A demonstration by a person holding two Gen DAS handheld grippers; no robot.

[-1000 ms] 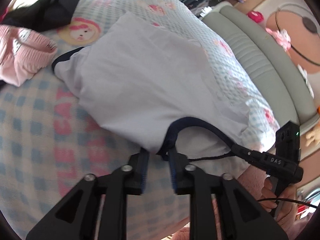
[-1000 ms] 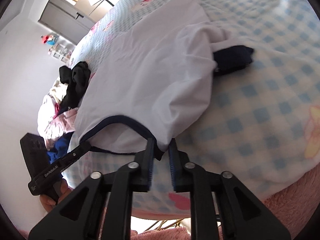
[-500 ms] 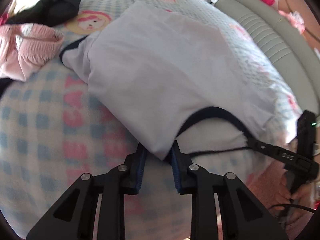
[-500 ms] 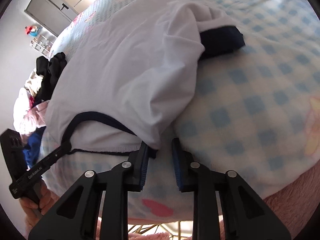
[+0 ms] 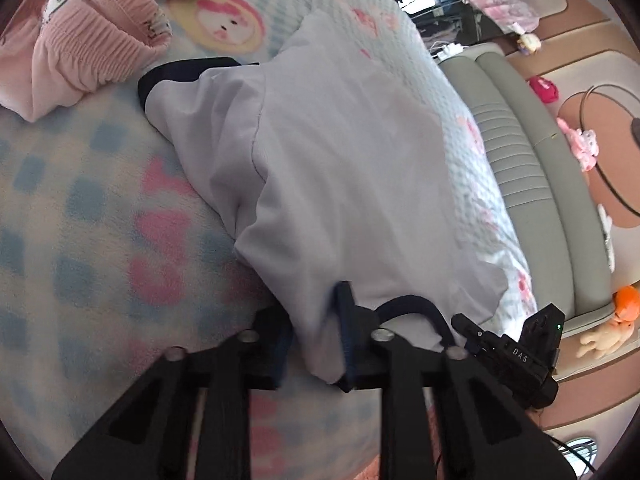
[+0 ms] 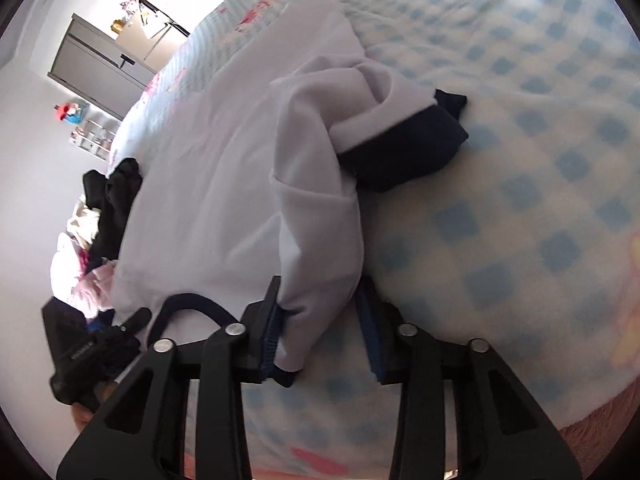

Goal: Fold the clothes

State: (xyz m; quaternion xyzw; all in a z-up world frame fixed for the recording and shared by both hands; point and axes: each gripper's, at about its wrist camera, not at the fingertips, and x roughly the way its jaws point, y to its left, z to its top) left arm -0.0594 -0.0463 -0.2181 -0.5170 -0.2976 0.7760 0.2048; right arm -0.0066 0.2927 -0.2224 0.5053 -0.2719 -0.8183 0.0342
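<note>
Through the left wrist camera we see our left gripper (image 5: pixel 314 340) at the near edge of the white T-shirt (image 5: pixel 340 168), its jaws closing with the shoulder corner of the cloth bunched between them; the pads already look to be pressing on the fabric, just beside the navy neckline (image 5: pixel 412 308). The shirt lies spread on the checked blanket (image 5: pixel 80 216) and runs straight away from us, collar near and hem far, with one navy-cuffed sleeve (image 5: pixel 180 76) out to the left, near a pink garment (image 5: pixel 88 52). The other tool shows at the lower right, close by the collar.

Through the right wrist camera our right gripper (image 6: pixel 320 328) sits at the shirt's (image 6: pixel 208 184) other shoulder. Its jaws stand apart with a fold of white cloth between them: the left pad touches the fabric, while the right pad stands clear of it (so we would not call this a grip yet). The second sleeve, with its navy cuff (image 6: pixel 404 148), is rumpled up beyond the fingers.

We judge the coming move to turn on this: both tools are at the collar end, one per shoulder, and the shirt's long axis points away from both equally, so any fold would carry the shoulders forward toward the hem.
</note>
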